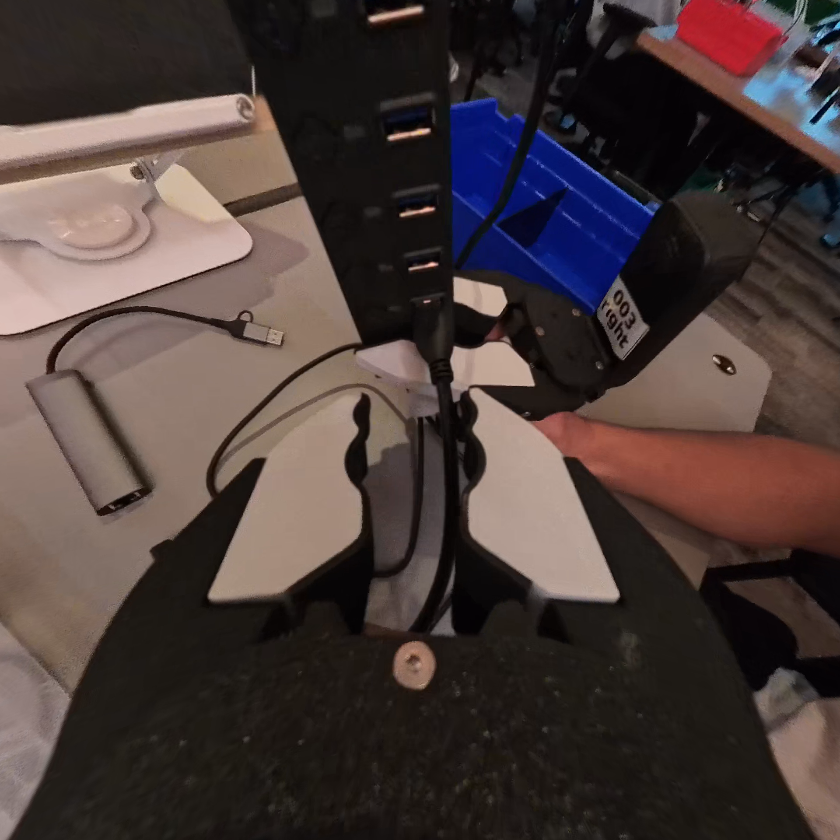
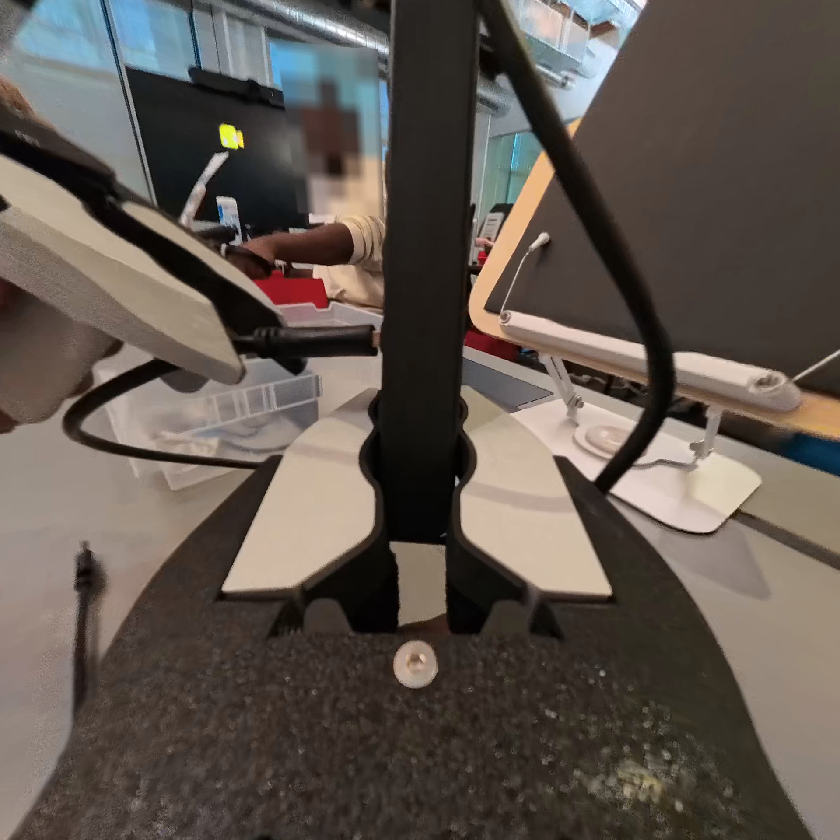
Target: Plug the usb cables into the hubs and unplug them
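While the tall black hub (image 1: 363,182) stands upright on the pale desk (image 1: 182,409), the right gripper (image 2: 418,454) has its jaws clamped on the tower's lower body from the side, the black column filling the gap between its two fingers. Down the hub's front face runs a column of ports, several with blue inserts, and the lowest one holds the black USB plug (image 1: 432,327). From that plug the black cable (image 1: 447,500) drops between the fingers of the left gripper (image 1: 413,418); its jaws stand slightly apart, the cable lying against one finger, and whether they pinch it I cannot tell. In the right wrist view the plug (image 2: 318,341) meets the hub's (image 2: 427,227) edge horizontally, with the left gripper's tip just behind it.

Left of the tower a small grey hub (image 1: 88,443) lies flat on the desk, its short lead ending in a loose connector (image 1: 268,336). A white stand (image 1: 113,218) sits farther left of the tower, and a blue bin (image 1: 545,204) lies just behind it.
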Available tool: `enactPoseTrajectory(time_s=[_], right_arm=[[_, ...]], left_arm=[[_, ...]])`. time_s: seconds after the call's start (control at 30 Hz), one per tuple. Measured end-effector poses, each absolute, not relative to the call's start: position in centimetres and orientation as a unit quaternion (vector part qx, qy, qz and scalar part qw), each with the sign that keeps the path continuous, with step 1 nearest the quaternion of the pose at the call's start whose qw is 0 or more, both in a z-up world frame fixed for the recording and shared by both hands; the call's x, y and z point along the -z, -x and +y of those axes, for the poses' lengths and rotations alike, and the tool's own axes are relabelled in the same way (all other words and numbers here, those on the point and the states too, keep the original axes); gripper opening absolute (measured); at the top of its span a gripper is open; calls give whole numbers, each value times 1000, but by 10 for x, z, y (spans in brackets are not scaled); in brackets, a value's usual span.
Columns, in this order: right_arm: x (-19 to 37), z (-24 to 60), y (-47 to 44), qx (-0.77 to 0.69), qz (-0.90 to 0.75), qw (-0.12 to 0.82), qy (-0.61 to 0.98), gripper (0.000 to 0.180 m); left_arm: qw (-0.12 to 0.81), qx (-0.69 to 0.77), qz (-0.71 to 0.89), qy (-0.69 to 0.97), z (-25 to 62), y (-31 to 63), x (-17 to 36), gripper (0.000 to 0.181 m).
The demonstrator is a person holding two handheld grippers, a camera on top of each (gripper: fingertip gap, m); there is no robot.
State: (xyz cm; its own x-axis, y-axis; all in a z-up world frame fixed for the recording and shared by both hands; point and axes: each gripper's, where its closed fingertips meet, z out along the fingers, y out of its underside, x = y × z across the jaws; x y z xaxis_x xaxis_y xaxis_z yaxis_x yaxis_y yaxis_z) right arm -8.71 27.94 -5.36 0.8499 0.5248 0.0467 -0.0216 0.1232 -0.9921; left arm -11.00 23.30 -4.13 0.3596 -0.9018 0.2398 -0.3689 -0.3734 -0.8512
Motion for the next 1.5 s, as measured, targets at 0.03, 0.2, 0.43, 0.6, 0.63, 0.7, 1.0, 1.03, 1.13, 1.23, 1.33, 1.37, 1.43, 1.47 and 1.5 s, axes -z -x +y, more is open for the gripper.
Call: enactPoseTrajectory(time_s=[0.03,0.2,0.43,0.6,0.63,0.7,1.0,1.03,1.13,1.23,1.33,1.37,1.43,1.47,1.5], right_arm=[[54,280,86,-207,-187,719,636,26],[59,271,109,-236,-232,703,629,26],[71,261,137,-219,-287,677,642,27],[93,257,153,-249,-345,617,662,40],[94,257,153,-253,-348,615,661,44],[91,256,151,-273,-348,611,656,47],[73,269,139,-294,-275,603,688,50],[74,271,140,-280,-267,607,694,45],[85,276,136,-251,-248,597,720,34],[84,276,129,-251,-241,614,708,25],[81,283,116,-270,-192,620,711,25],[81,285,109,-285,-173,617,713,25],[84,293,89,-288,-139,615,721,25],[85,296,80,-288,-127,616,722,25],[86,300,71,-286,-114,617,724,25]], left_arm=[[363,381,418,740,235,111,37,44],[415,405,379,721,245,114,10,56],[414,398,336,746,264,129,15,53],[416,342,348,767,276,138,29,52],[424,325,351,769,279,141,30,52],[426,321,348,771,282,143,31,52],[414,302,357,781,278,129,51,52],[407,302,365,781,274,124,55,52],[413,265,390,779,271,118,63,52],[424,276,414,757,267,110,57,52],[425,325,389,750,261,121,39,52],[425,330,387,749,257,130,37,51],[422,334,399,743,237,149,41,45],[422,336,401,741,224,160,47,41],[422,339,398,740,209,170,58,38]])
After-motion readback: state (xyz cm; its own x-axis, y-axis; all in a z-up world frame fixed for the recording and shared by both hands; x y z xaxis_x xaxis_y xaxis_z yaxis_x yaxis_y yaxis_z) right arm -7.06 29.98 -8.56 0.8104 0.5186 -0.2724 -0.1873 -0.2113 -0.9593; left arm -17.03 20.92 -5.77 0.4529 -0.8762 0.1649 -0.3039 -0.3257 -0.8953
